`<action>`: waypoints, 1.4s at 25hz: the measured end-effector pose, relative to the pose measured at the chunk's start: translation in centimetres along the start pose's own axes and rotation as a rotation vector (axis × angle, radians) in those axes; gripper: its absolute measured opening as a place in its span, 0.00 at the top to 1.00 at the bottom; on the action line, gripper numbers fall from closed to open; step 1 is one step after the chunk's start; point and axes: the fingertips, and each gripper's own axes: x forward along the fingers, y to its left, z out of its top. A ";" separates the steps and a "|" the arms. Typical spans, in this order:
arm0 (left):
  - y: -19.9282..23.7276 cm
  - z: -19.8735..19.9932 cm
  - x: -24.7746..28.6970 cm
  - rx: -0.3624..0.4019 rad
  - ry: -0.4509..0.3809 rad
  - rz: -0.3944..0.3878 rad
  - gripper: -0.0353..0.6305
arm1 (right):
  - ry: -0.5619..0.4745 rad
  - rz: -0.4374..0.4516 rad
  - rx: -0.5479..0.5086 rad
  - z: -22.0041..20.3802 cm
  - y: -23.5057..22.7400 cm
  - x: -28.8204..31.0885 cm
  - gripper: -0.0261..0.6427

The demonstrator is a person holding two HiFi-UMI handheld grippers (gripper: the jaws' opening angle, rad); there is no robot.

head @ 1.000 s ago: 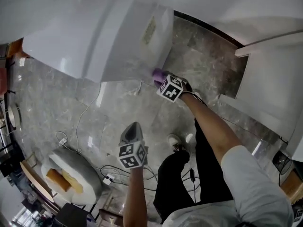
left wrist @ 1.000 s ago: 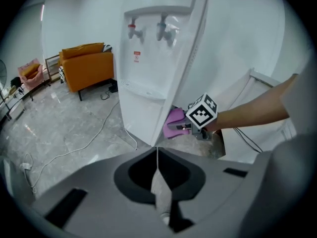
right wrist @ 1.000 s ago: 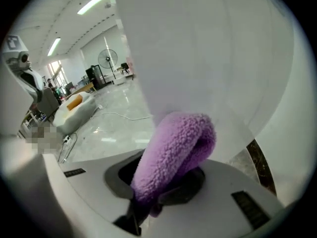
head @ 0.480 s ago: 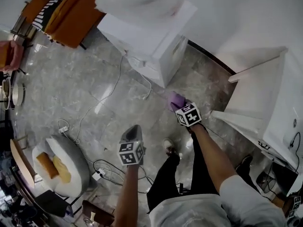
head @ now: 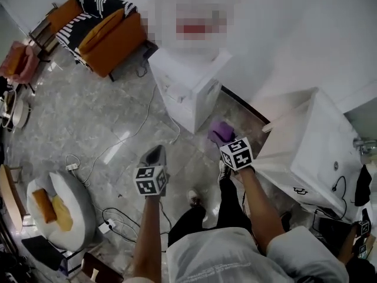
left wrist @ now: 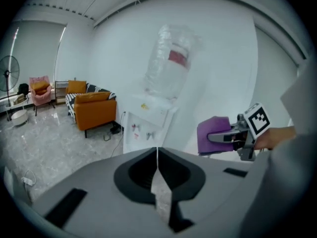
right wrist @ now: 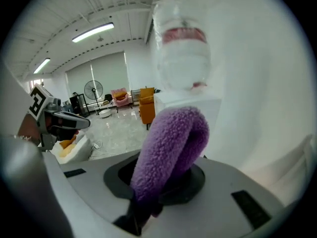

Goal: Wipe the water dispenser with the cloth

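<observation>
The white water dispenser (head: 189, 87) stands against the wall, its clear bottle (left wrist: 172, 68) on top; it also fills the right gripper view as dispenser (right wrist: 185, 103). My right gripper (head: 222, 135) is shut on a folded purple fleece cloth (right wrist: 171, 150), held a short way in front of the dispenser's right side, apart from it. The same purple cloth (left wrist: 213, 135) shows in the left gripper view. My left gripper (head: 154, 155) hangs lower left over the floor, jaws closed together with nothing between them (left wrist: 157, 170).
An orange sofa (head: 105, 31) with a striped throw stands at the far left. A white cabinet (head: 309, 149) is to the right. Cables (head: 126, 137) trail across the marble floor, and a grey cushion seat (head: 59, 208) lies at lower left.
The head view has drawn back and up from the dispenser, so the whole unit and sofa now show. The right gripper with the cloth has come away from the dispenser's side.
</observation>
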 end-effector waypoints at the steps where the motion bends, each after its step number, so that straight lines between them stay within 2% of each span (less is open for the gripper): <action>1: -0.5 1.3 -0.6 0.025 -0.019 -0.009 0.92 | -0.027 -0.015 -0.011 1.4 0.1 -1.3 0.84; 3: -1.2 3.6 -2.1 0.084 -0.050 -0.006 0.92 | -0.087 -0.041 -0.009 4.2 0.3 -4.0 0.84; 5: -1.1 5.9 -4.1 0.158 -0.089 0.030 0.92 | -0.140 -0.048 -0.018 7.1 1.1 -6.5 0.84; 8: -1.2 10.0 -6.7 0.246 -0.157 0.058 0.92 | -0.203 -0.064 -0.079 11.4 2.1 -10.1 0.84; 13: -3.8 16.5 -10.3 0.304 -0.271 0.007 0.92 | -0.324 -0.117 -0.156 17.8 2.9 -16.8 0.84; 18: -7.2 21.5 -13.6 0.419 -0.357 -0.048 0.92 | -0.419 -0.171 -0.217 22.3 3.7 -22.2 0.84; 23: -9.8 25.6 -17.3 0.519 -0.452 -0.062 0.92 | -0.493 -0.199 -0.247 25.2 4.5 -26.2 0.84; 28: -11.7 28.1 -20.5 0.560 -0.539 -0.060 0.92 | -0.543 -0.209 -0.286 26.6 5.7 -29.4 0.84; 35: -13.6 28.5 -22.7 0.650 -0.559 -0.064 0.92 | -0.592 -0.222 -0.355 28.0 7.2 -32.4 0.84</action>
